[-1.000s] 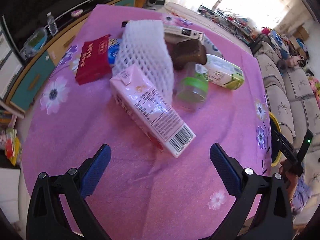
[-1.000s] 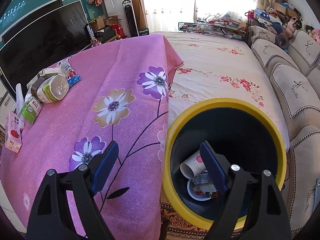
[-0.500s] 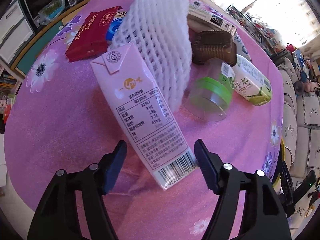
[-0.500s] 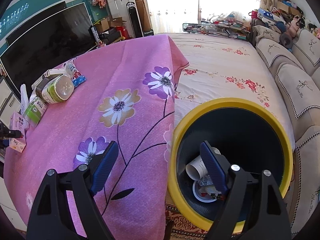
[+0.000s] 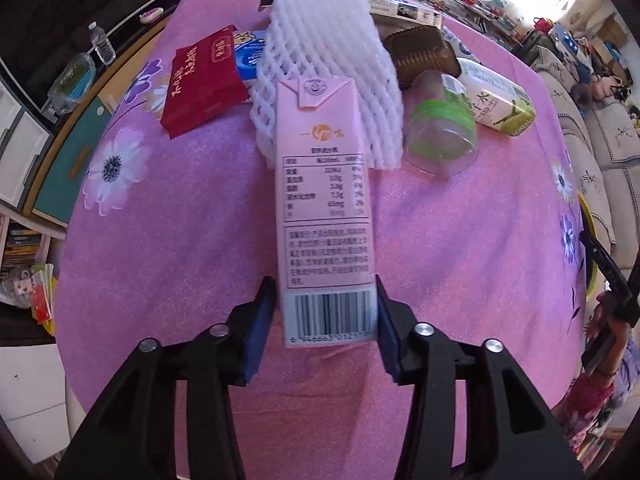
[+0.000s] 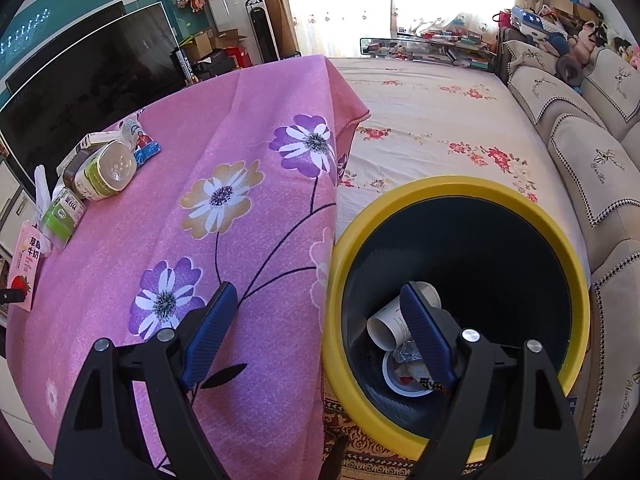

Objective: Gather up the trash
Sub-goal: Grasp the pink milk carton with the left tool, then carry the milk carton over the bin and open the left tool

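Left gripper (image 5: 326, 312): was seen clenched on the barcode end of the pink milk carton (image 5: 324, 204), one blue pad pressed to each side.
Pink milk carton: was held lengthwise along the fingers, its folded top pointed away, over the pink flowered tablecloth (image 5: 180, 248); whether it was lifted clear of the cloth could not be told. In the right wrist view it (image 6: 28, 264) was seen at the table's far left edge.
White foam net (image 5: 332, 68): was found just behind the carton's top, partly hidden by it.
Clear jar with green lid (image 5: 442, 136): was laid on its side to the right of the foam net.
Green tea carton (image 5: 496, 100): was laid beside the jar.
Brown plastic tray (image 5: 420, 54): was set behind the jar.
Red packet (image 5: 202, 80): was laid flat to the left of the foam net.
Right gripper (image 6: 316, 312): was held released and empty, fingers wide apart, one over the tablecloth and one over the bin.
Yellow-rimmed trash bin (image 6: 568, 248): was placed beside the table; a paper cup (image 6: 390, 322) and other scraps were seen at its bottom.
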`<control>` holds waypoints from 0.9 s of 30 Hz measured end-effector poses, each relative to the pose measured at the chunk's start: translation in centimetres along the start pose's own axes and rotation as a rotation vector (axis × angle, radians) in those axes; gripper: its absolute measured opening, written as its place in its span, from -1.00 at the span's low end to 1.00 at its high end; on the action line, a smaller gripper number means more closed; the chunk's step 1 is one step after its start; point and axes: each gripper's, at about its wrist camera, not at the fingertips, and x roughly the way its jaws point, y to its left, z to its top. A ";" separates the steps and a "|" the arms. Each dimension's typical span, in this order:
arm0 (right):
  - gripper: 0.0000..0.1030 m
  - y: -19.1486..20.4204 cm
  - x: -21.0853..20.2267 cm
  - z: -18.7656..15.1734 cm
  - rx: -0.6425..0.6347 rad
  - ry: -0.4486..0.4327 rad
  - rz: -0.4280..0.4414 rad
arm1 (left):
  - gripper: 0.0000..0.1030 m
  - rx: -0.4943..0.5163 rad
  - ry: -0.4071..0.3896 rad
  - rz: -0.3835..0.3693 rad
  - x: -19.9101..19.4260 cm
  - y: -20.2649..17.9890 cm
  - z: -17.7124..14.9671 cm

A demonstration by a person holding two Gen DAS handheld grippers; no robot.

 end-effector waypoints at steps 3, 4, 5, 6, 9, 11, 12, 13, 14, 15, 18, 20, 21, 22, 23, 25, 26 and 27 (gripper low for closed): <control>0.53 0.7 -0.5 -0.2 -0.015 -0.003 0.000 | 0.48 0.010 -0.041 0.034 -0.1 0.6 0.4; 0.53 1.0 -0.7 -0.2 -0.022 -0.004 -0.002 | 0.47 0.025 -0.057 0.049 -0.1 0.3 0.6; 0.53 1.2 -0.8 -0.1 -0.028 -0.005 -0.005 | 0.31 0.041 -0.075 0.059 -0.3 0.2 0.9; 0.53 1.3 -0.9 -0.1 -0.033 -0.006 -0.008 | 0.19 0.062 -0.085 0.078 -0.3 -0.1 1.1; 0.53 1.3 -1.2 0.0 -0.034 -0.007 -0.015 | -0.26 0.080 -0.066 0.082 0.1 -0.5 1.8; 0.53 1.1 -1.4 0.1 -0.030 -0.010 -0.014 | -0.27 0.089 -0.072 0.081 0.0 -0.7 1.9; 0.53 0.9 -1.5 0.1 -0.028 -0.011 -0.013 | -0.27 0.091 -0.080 0.078 -0.2 -0.8 1.8; 0.53 0.8 -1.6 0.1 -0.026 -0.013 -0.012 | -0.27 0.089 -0.091 0.076 -0.5 -0.9 1.7; 0.53 0.6 -1.7 0.0 -0.023 -0.015 -0.012 | -0.27 0.095 -0.102 0.070 -1.0 -1.1 1.4; 0.53 0.5 -1.9 0.0 -0.020 -0.018 -0.011 | -0.27 0.106 -0.114 0.066 -1.5 -1.5 1.2; 0.53 -0.2 -2.6 -0.1 -0.007 -0.033 -0.014 | -0.27 0.168 -0.164 0.058 -3.3 -3.5 -1.1; 0.53 -0.9 -3.2 -0.2 0.010 -0.046 -0.018 | -0.27 0.224 -0.207 0.049 -4.7 -5.8 -1.9; 0.53 -1.3 -3.5 -0.3 0.019 -0.052 -0.021 | -0.27 0.252 -0.227 0.036 -5.5 -7.1 -2.2; 0.53 -1.8 -3.9 -0.4 0.027 -0.059 -0.024 | -0.27 0.283 -0.245 0.018 -6.0 -8.5 -2.4; 0.53 -2.2 -4.2 -0.5 0.036 -0.065 -0.028 | -0.27 0.316 -0.260 -0.001 -6.6 -10.1 -2.6; 0.53 -3.0 -5.0 -0.8 0.053 -0.077 -0.035 | -0.27 0.389 -0.279 -0.047 -7.4 -13.4 -2.8; 0.53 -3.4 -5.5 -0.9 0.061 -0.085 -0.040 | -0.27 0.427 -0.282 -0.072 -7.6 -15.6 -2.9; 0.53 -3.8 -6.0 -1.1 0.069 -0.093 -0.044 | -0.27 0.468 -0.285 -0.096 -7.7 -17.7 -3.0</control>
